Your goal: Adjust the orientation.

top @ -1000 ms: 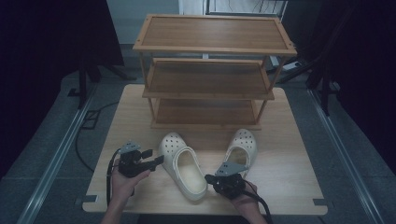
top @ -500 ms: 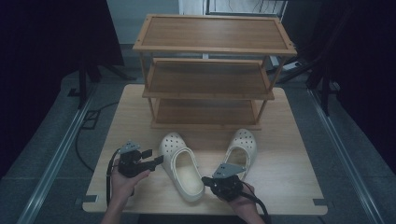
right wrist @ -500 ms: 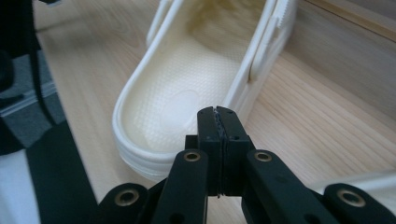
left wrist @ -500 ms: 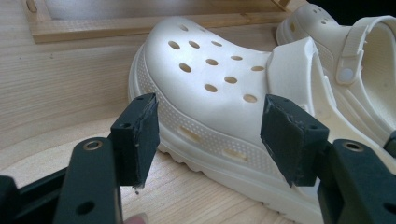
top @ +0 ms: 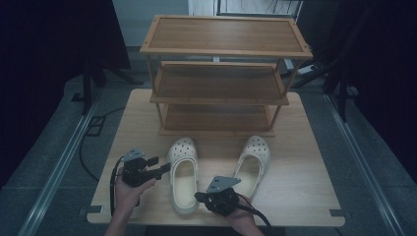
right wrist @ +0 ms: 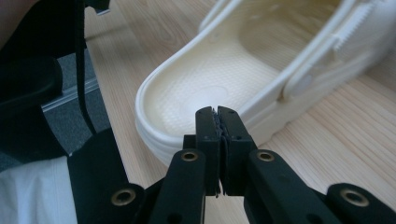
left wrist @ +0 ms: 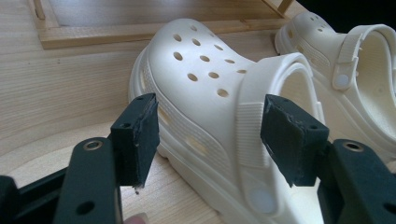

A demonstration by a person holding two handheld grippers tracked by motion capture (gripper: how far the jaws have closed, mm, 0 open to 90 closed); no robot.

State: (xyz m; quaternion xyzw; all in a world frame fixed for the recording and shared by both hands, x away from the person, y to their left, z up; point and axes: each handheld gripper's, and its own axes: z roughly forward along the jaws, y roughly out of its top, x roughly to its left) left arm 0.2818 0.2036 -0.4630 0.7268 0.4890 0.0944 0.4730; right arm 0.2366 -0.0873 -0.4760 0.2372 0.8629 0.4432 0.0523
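High view has both clogs in the lower middle of the frame, on the table [top: 305, 162] in front of the shoe rack [top: 221, 73]. Left gripper [top: 160, 168] sits with jaws open beside the left clog [top: 183, 174], not gripping. Right gripper [top: 200, 197], jaws closed on nothing, is at that clog's heel. Looks like the lining-up stage; next the open jaws need to close on the clog's side wall.

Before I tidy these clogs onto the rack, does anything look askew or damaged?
Nothing looks damaged. The left clog lies straight, while the right clog is angled, its toe tilted away from its mate. Both sit upright on the table, heel straps folded forward.
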